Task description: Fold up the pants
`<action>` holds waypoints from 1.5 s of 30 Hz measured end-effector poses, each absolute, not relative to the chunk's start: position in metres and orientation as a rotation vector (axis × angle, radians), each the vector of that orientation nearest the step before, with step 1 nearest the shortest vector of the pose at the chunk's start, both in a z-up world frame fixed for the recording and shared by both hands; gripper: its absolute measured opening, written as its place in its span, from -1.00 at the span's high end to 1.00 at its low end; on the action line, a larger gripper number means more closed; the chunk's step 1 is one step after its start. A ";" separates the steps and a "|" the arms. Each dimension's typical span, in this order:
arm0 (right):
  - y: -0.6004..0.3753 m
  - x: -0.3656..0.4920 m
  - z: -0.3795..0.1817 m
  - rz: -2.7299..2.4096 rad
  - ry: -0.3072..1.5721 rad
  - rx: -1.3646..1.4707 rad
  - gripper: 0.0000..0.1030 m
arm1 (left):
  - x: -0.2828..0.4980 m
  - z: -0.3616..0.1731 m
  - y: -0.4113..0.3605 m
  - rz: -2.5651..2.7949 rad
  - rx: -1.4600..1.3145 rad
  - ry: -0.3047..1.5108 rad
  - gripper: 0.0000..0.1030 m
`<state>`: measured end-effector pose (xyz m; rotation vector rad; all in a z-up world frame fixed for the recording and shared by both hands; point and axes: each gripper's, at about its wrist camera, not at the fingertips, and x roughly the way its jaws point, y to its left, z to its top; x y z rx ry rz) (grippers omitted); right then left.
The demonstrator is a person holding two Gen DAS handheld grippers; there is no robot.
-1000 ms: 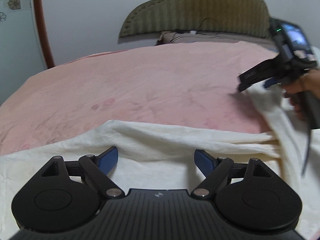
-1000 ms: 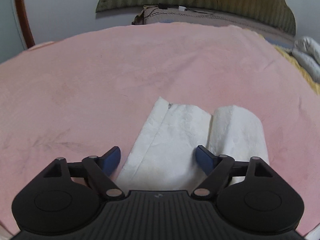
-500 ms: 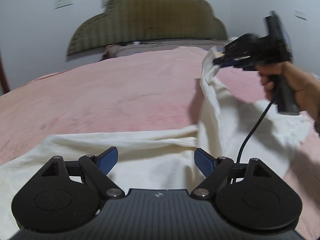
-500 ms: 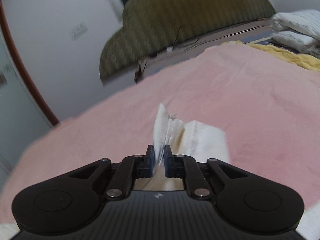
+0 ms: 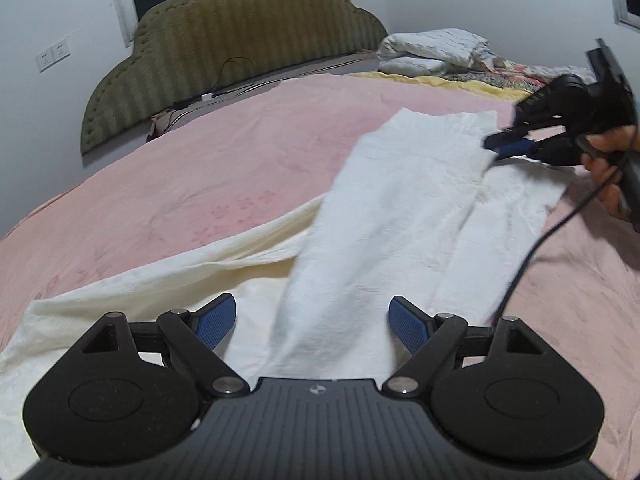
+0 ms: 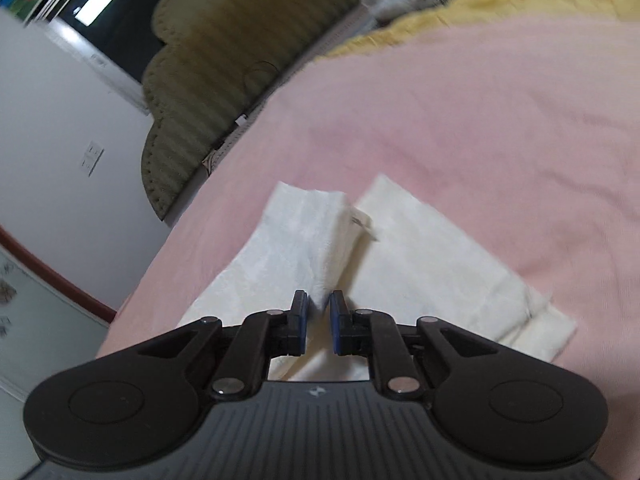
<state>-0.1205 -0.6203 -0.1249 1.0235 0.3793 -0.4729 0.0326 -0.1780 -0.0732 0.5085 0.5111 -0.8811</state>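
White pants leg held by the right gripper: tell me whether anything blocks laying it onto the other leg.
Nothing visible does. The right gripper pinches the white fabric pants leg above bare cloth on the pink bedspread; the left gripper hangs open nearer the waist.

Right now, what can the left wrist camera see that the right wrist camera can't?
Only the left wrist view shows the open left gripper over the white cloth pants, plus the person's right hand holding the right gripper from the side, with its black cable.

Only the right wrist view shows the right gripper's fingers close up, nearly together with pants fabric between them, and a dark window.

Both show the pink bed cover, the olive padded headboard and the white pants.
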 end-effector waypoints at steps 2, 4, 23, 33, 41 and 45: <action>-0.623 -0.118 -0.132 -0.455 0.370 1.065 0.58 | 0.028 -0.073 -0.181 -0.881 0.520 0.501 -0.68; -0.627 -0.111 -0.135 -0.446 0.345 1.083 0.43 | 0.024 -0.073 -0.184 -0.876 0.528 0.495 -0.67; -0.612 -0.069 0.018 -0.144 0.139 0.902 0.89 | 0.005 -0.082 -0.208 -0.850 0.532 0.428 0.29; -0.618 -0.072 0.022 -0.170 0.059 0.822 0.89 | 0.057 -0.022 -0.179 -0.703 0.253 0.337 0.44; -0.625 -0.150 -0.076 -0.492 0.372 0.857 0.88 | 0.014 -0.094 -0.205 -0.908 0.477 0.529 0.53; -0.620 -0.179 -0.103 -0.518 0.395 0.900 0.88 | 0.009 -0.085 -0.201 -0.935 0.496 0.515 0.60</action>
